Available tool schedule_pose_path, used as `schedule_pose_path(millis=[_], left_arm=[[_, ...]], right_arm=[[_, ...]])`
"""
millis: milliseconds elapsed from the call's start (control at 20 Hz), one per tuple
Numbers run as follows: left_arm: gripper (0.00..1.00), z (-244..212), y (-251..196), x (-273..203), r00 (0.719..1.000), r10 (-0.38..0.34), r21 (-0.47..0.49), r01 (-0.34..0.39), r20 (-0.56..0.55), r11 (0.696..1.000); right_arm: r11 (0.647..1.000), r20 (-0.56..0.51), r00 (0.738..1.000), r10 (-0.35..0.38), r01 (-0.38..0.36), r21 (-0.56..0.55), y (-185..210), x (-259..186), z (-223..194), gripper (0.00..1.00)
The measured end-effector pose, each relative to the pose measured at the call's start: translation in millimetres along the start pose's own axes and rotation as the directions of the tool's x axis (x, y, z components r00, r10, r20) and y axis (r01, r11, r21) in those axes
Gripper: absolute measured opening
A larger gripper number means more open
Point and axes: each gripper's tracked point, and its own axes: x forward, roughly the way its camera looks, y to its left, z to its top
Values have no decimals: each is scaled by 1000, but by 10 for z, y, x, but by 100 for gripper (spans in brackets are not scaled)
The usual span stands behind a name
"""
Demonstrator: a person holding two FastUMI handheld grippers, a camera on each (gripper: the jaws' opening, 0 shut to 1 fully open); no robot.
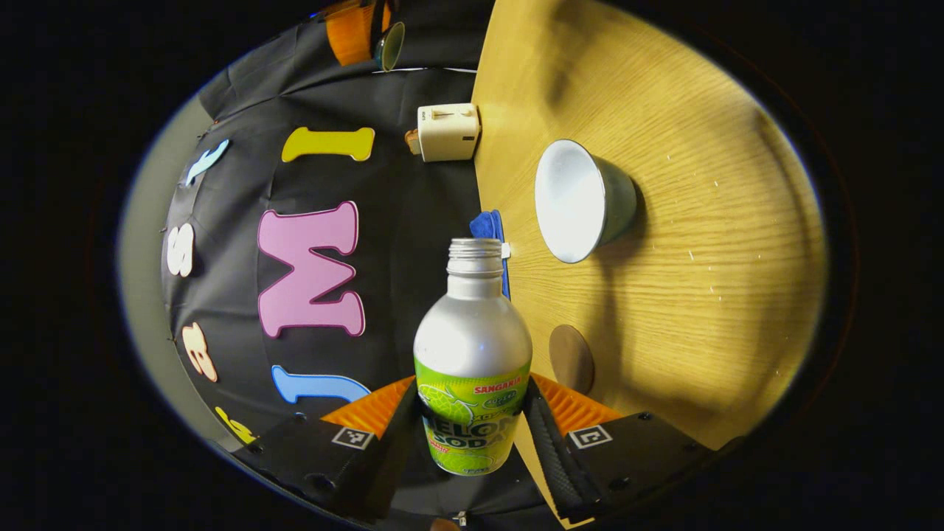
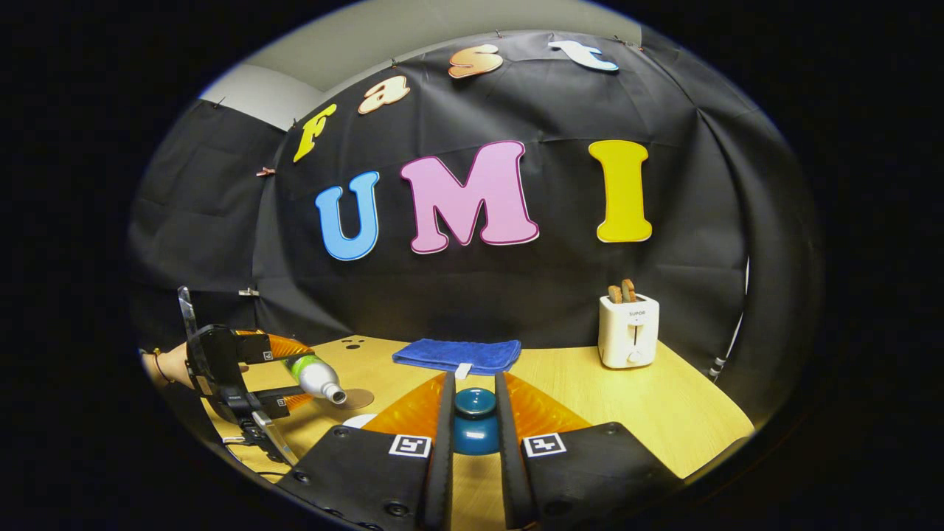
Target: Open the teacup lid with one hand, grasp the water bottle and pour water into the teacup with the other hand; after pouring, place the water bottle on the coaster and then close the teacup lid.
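Observation:
In the left gripper view my left gripper [image 1: 472, 417] is shut on a silver water bottle [image 1: 472, 346] with a green label and no cap. Its open mouth points toward the open teacup [image 1: 582, 199], white inside, which stands apart from it on the wooden table [image 1: 700, 295]. A round brown coaster [image 1: 571, 359] lies beside the bottle. In the right gripper view my right gripper [image 2: 474, 380] is shut on the teal teacup lid [image 2: 476, 422], held above the table. At the far left the left gripper [image 2: 284, 380] holds the bottle [image 2: 317, 376] tipped on its side over the coaster [image 2: 358, 399].
A folded blue cloth [image 2: 457, 355] lies at the back of the table by the black wall. A white toaster [image 2: 627, 330] with toast stands at the back right. A hand [image 2: 173, 365] holds the left gripper at the table's left edge.

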Motion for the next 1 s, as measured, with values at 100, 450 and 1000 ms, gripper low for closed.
schedule_pose_path(millis=[100,450,1000], left_arm=[[81,-17,35,15,1000,8,54,-8,-10,999],[81,20,219,77,1000,23,206,-20,-13,978],[82,0,450,114,998,65,386,-53,-20,921]], right_arm=[[1000,1,1000,-1,1,3,-9,-6,9,30],[1000,12,1000,12,-13,20,12,-36,56,30],[1000,19,1000,13,-13,21,-18,-58,88,30]])
